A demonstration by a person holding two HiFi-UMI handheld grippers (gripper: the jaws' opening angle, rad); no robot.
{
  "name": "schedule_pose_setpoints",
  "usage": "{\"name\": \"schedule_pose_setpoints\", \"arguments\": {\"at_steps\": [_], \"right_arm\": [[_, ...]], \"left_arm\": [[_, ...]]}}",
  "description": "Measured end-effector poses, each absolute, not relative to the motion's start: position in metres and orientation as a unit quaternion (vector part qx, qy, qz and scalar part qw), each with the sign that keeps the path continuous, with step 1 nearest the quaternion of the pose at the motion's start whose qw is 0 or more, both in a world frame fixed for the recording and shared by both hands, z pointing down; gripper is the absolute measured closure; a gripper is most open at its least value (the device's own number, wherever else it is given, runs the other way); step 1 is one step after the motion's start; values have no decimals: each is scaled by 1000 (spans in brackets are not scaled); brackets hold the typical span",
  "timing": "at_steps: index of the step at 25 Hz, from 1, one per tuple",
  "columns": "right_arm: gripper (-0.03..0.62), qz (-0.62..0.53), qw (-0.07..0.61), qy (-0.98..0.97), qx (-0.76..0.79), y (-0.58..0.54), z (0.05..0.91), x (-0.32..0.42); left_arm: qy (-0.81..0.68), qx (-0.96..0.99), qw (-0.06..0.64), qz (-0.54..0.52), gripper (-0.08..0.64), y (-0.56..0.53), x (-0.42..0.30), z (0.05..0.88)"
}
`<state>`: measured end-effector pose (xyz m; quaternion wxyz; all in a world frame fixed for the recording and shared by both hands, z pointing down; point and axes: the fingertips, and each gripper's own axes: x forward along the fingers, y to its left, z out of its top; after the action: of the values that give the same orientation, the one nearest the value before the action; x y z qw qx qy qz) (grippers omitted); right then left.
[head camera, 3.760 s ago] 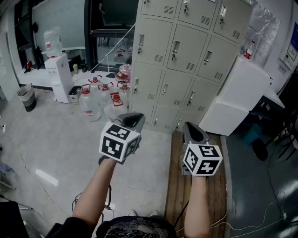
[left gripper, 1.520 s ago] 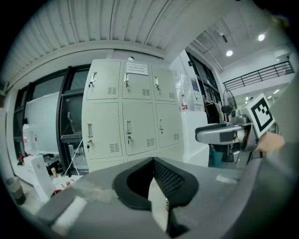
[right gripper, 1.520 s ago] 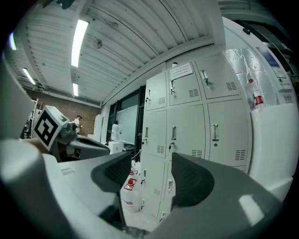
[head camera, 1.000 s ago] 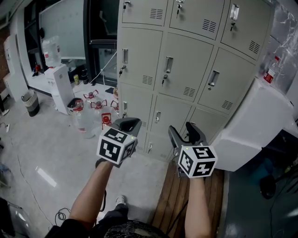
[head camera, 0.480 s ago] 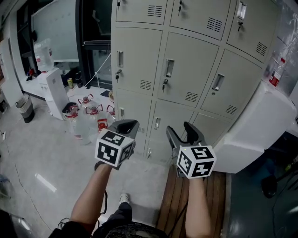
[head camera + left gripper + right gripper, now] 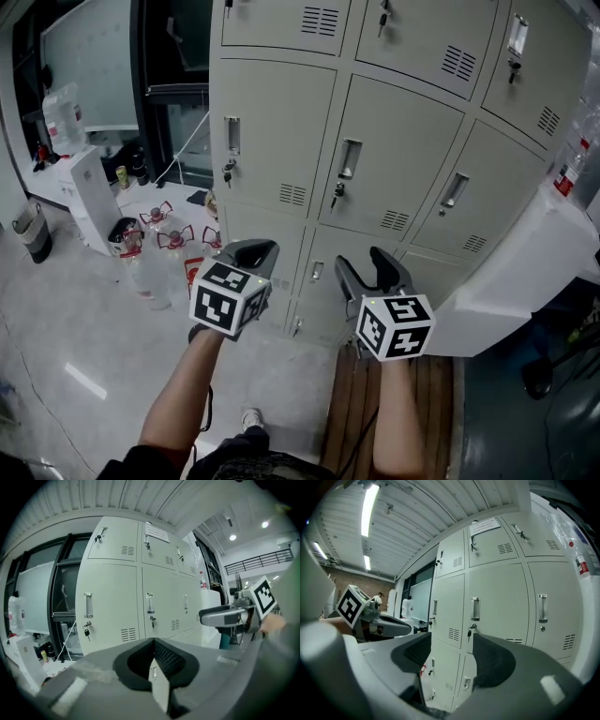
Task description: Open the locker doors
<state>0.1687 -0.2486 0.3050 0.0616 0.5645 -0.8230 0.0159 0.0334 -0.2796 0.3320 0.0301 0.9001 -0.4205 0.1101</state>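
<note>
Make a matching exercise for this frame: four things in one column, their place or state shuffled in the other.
Things:
1. left gripper
2. right gripper
3. locker doors
4. water bottles

Place or state:
A. all closed
B. open, nothing between the jaws
C. on the floor, left of the lockers
D. shut, holding nothing

Pairs: 1-D, 2-B, 3-A, 4-C
</note>
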Motion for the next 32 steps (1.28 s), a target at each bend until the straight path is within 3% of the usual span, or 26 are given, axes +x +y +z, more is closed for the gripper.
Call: {"name": "schedule_pose_setpoints", "arguments": {"at_steps": [32], "right_arm": [[327,16,66,-792,606,-375,297,139]], "left_arm": [[-370,923,38,99,561,-417,10,344]]}}
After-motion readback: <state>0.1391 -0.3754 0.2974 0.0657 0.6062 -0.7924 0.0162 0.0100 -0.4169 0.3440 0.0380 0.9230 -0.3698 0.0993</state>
